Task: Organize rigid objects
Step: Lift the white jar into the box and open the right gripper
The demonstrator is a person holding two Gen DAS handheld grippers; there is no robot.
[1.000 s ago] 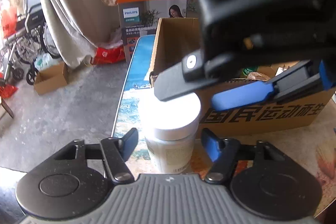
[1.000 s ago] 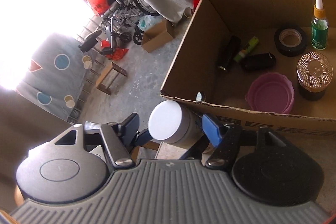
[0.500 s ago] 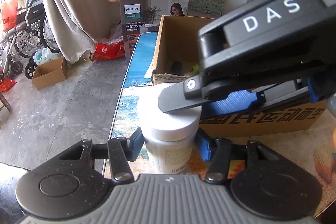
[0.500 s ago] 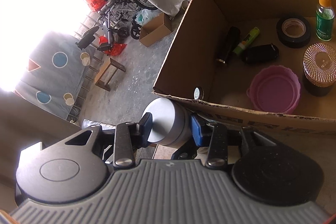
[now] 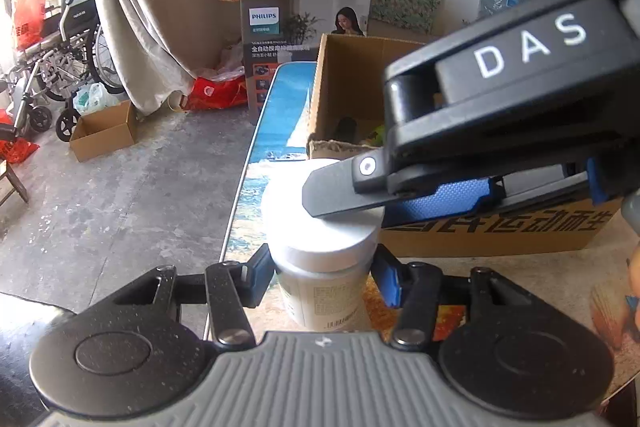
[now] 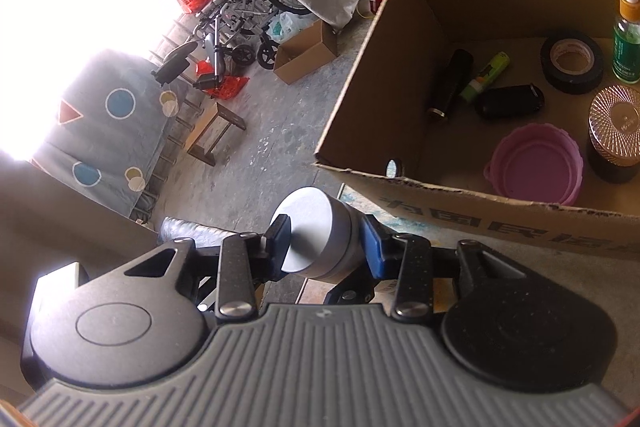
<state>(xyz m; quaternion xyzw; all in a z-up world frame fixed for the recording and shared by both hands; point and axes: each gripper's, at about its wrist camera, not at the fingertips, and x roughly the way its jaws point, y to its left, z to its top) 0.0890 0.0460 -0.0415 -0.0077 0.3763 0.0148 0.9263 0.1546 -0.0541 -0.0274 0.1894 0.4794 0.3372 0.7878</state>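
**Both tongs meet on the jar beside the box corner**

The white-lidded jar (image 5: 322,251) stands upright on the desk (image 5: 520,291), just outside the near-left corner of the cardboard box (image 6: 472,203), close to the desk's edge. Its long axis runs straight up, and both tongs are at it.

The left tongs (image 5: 323,279) come in level and flank the jar's body just under the lid, pads closed in to the jar's width; whether they press or only touch, I cannot tell. The right tongs (image 6: 325,245) reach over from the box side and look along the jar's axis onto the lid's flat face, with their pads narrowed onto the lid's rim on either side, apparently gripping it.

In my judgement the coming move hangs on this: the box opening lies just beyond the jar, past the near wall, so the jar must rise above that wall before it goes in. Inside the box, the pink bowl (image 6: 534,163) sits right behind that wall, while the floor towards the left corner is bare.
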